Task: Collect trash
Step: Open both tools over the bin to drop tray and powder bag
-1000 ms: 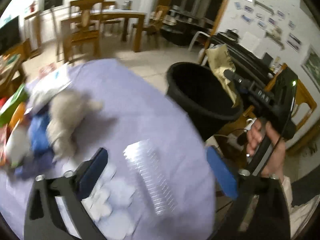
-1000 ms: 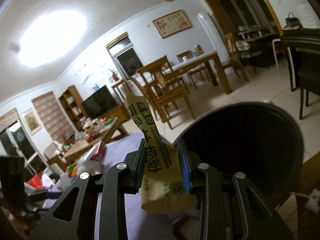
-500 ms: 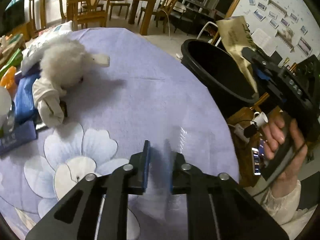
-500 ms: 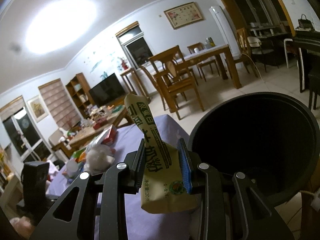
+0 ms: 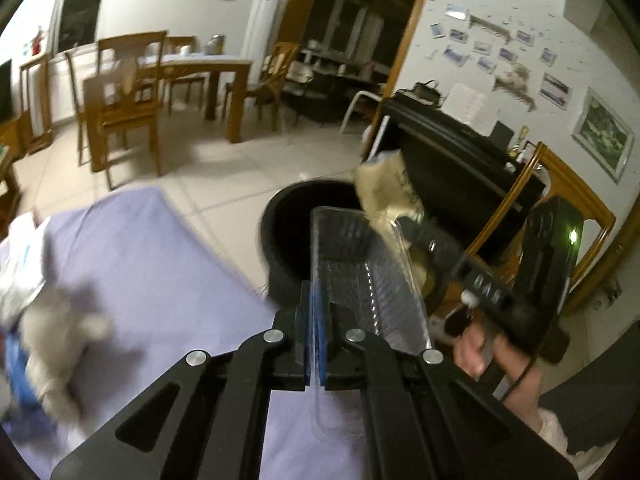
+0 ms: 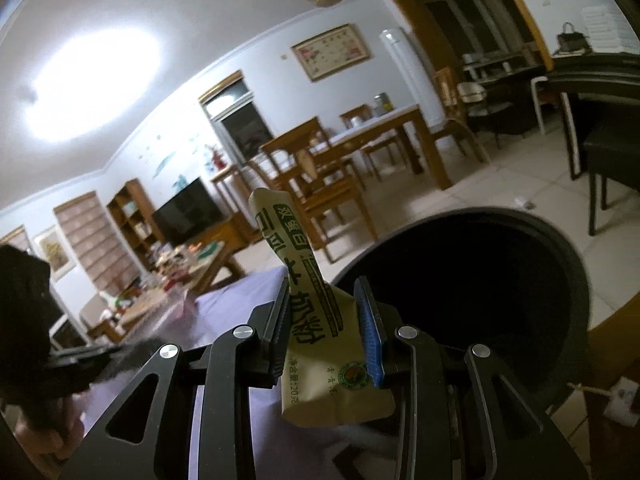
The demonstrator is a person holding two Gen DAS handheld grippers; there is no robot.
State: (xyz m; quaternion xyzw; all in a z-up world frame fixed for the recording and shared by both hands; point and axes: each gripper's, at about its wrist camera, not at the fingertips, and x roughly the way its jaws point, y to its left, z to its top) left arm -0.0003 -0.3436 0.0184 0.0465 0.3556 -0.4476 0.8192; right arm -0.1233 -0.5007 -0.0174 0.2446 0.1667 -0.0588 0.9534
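Clear ribbed plastic tray (image 5: pixel 360 276) pinched by your left hand-held gripper (image 5: pixel 316 344) near the black bin (image 5: pixel 280 236), tan printed packet (image 6: pixel 320 320) clamped in your right hand-held gripper (image 6: pixel 326 320) beside the bin.

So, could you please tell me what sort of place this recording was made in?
Most likely a home's living and dining room: a wooden dining table with chairs, a TV, and framed pictures on the walls.

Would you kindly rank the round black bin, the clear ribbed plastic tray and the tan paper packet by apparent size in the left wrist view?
1. Round black bin and clear ribbed plastic tray: look alike; the tray is nearer the camera, so unsure.
2. Tan paper packet: smallest.
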